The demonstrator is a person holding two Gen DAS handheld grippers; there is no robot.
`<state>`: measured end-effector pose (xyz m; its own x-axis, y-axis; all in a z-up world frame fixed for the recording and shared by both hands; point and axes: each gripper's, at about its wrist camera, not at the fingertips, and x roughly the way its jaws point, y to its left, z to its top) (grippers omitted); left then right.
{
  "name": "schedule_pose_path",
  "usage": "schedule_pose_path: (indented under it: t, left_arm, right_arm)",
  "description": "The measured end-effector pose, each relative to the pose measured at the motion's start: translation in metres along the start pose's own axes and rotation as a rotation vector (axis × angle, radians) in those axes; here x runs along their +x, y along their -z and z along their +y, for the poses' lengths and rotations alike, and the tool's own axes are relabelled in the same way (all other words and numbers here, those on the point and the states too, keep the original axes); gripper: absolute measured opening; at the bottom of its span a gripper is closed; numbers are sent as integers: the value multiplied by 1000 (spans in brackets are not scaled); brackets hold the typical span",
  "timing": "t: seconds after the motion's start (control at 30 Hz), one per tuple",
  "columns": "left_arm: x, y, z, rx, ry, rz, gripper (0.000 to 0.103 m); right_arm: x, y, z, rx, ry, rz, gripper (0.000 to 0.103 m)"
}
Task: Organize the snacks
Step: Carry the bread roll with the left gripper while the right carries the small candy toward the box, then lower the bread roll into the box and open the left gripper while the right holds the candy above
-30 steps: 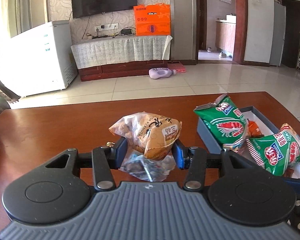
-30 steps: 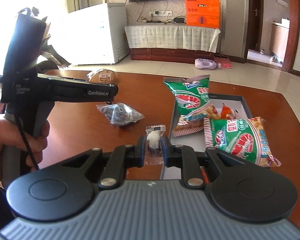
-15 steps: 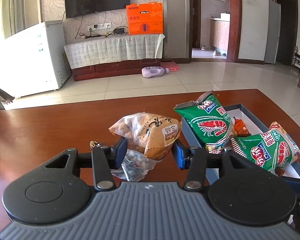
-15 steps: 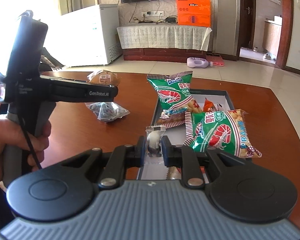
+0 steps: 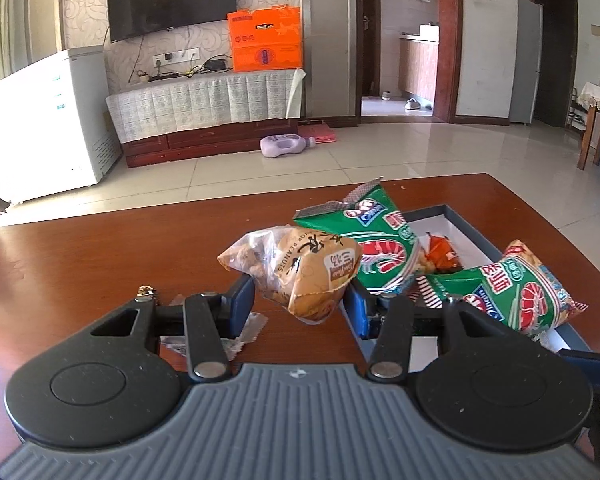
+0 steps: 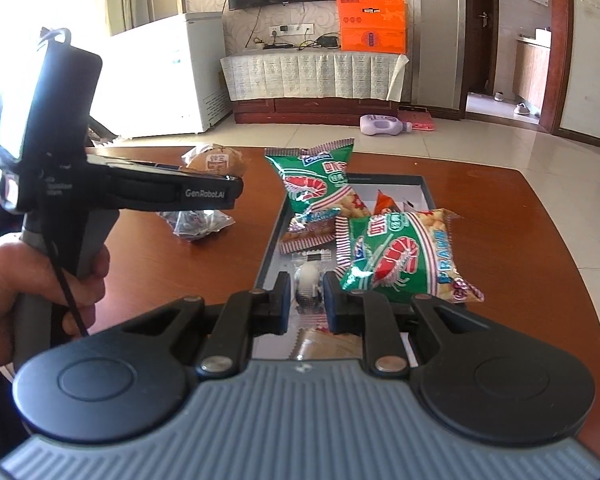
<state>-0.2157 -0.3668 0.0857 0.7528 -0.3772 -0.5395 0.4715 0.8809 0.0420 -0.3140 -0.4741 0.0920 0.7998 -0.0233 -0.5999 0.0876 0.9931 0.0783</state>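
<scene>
- The peanut bag (image 5: 300, 276), tan with a clear end, is pinched in the left gripper (image 5: 300, 306) above the table (image 5: 80, 264).
- The box (image 6: 426, 194) holds two green prawn packs (image 6: 400, 252) and an orange packet (image 6: 384, 202).
- The right gripper (image 6: 306, 296) clamps a small clear candy (image 6: 306, 280) over the box.

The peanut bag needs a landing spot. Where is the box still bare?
Bare white floor shows at the far end of the box, behind the orange packet. The middle is crowded by two prawn cracker bags.
</scene>
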Motion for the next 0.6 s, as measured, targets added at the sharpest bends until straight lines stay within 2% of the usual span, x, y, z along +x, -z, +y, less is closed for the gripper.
schedule_pose_path:
  t: [0.6]
  left_arm:
    - [20, -2, -46, 31, 107, -7, 55]
  right_arm:
    - [-15, 10, -22, 20, 23, 5, 20]
